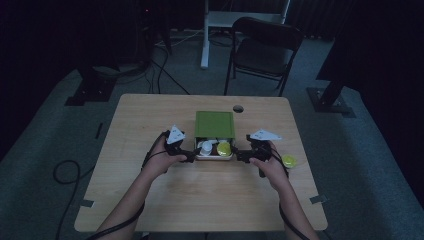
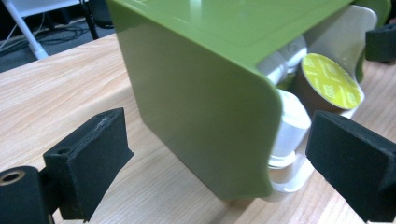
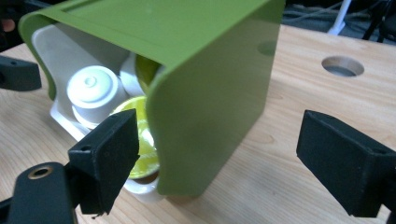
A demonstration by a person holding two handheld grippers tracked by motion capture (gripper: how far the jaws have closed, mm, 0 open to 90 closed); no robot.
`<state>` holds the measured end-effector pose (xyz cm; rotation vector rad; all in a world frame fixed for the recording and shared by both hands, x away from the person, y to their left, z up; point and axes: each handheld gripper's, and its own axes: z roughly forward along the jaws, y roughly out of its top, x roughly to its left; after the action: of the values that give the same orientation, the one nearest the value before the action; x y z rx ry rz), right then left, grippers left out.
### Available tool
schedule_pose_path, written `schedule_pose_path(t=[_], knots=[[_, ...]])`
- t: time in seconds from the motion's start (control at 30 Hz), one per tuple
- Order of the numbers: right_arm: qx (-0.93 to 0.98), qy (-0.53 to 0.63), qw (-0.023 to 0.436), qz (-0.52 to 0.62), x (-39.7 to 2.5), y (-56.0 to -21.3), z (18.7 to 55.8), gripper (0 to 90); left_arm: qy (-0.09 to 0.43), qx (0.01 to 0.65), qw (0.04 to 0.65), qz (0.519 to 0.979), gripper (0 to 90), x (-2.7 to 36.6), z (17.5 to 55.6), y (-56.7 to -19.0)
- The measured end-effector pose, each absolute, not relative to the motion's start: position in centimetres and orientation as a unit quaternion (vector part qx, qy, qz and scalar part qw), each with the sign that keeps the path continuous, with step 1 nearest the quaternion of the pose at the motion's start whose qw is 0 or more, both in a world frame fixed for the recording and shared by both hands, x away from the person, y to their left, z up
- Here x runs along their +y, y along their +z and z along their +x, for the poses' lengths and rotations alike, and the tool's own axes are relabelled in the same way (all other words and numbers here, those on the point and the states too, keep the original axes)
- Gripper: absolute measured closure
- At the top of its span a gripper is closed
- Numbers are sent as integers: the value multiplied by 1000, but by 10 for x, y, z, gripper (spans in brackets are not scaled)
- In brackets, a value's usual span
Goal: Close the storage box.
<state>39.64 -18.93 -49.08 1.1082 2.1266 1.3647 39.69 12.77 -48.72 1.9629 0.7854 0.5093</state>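
1. Green box [image 1: 214,123] sits mid-table on the wooden table [image 1: 150,190], its open front facing me, with a white tray [image 1: 214,156] pulled out at that end.
2. Inside the tray I see a white capsule [image 1: 206,147] and a yellow-lidded capsule [image 1: 223,147] side by side.
3. My left gripper [image 1: 189,156] is at the box's left front corner; in the left gripper view its jaws stand wide apart, straddling the corner of the green wall [image 2: 201,107], gripping nothing.
4. My right gripper [image 1: 242,155] is at the right front corner, jaws equally wide, one either side of the wall, nothing held.
5. Another yellow capsule [image 1: 289,160] lies on the table just right of my right hand [image 1: 270,162].
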Motion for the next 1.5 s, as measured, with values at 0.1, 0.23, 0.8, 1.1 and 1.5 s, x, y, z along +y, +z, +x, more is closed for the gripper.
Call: schedule_pose_path(t=[0.1, 0.23, 0.8, 1.1, 1.5], knots=[[762, 484, 190, 387, -189, -491, 393, 128, 196, 319, 476, 796, 62, 127, 393, -487], [754, 492, 193, 390, -191, -489, 390, 130, 204, 317, 472, 797, 62, 128, 387, -486], [755, 482, 214, 389, -207, -487, 373, 131, 221, 339, 467, 786, 62, 143, 375, -478], [755, 470, 217, 402, -223, -495, 358, 131, 220, 356, 457, 785, 62, 163, 366, -487], [756, 456, 213, 419, -242, -511, 345, 132, 225, 369, 443, 785, 62, 186, 349, -498]])
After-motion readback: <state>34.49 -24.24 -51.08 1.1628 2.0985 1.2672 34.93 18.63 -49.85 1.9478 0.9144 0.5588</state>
